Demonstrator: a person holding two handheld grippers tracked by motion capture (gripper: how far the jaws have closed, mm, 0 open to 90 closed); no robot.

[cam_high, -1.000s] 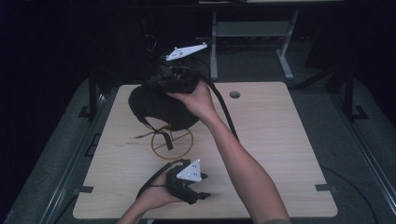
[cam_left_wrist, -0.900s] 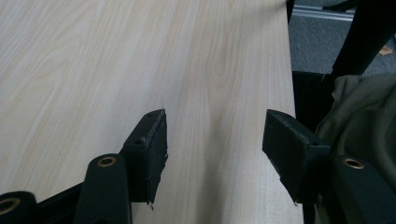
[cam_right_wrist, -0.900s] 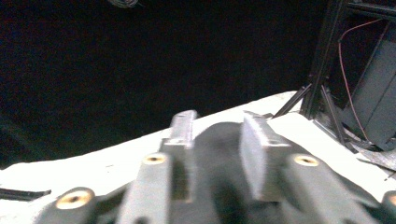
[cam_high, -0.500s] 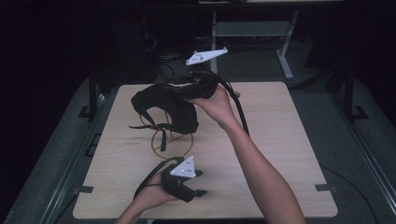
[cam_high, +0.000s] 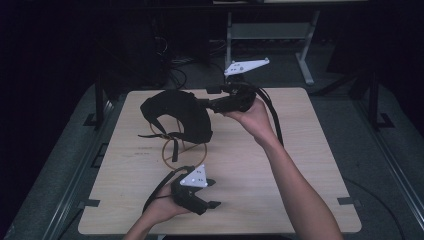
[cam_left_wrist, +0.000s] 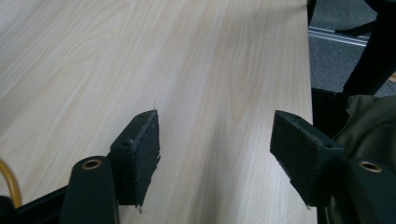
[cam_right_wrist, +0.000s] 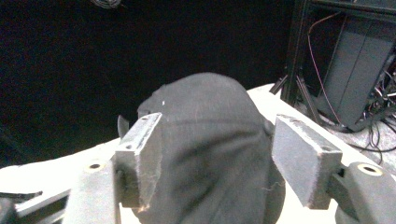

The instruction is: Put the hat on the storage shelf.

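A black cap (cam_high: 175, 115) sits on a light wooden ring stand (cam_high: 172, 150) at the middle left of the table. My right gripper (cam_high: 214, 98) is held just right of the cap, jaws pointing left at it, open. In the right gripper view the cap (cam_right_wrist: 210, 140) lies just beyond the gap of the right gripper (cam_right_wrist: 218, 161), and nothing is pinched. My left gripper (cam_high: 212, 192) rests near the table's front edge, pointing right. In the left gripper view the left gripper (cam_left_wrist: 217, 154) stands wide open over bare wood.
The wooden table (cam_high: 300, 150) has free surface on its right half and front. A yellow-tan curve of the ring stand (cam_left_wrist: 9, 184) shows at the left gripper view's lower left. Dark floor, a metal frame (cam_high: 270, 30) and cables lie behind the table.
My right gripper has drawn back to the right, off the top of the cap to its right side. The left gripper has shifted slightly right along the front edge.
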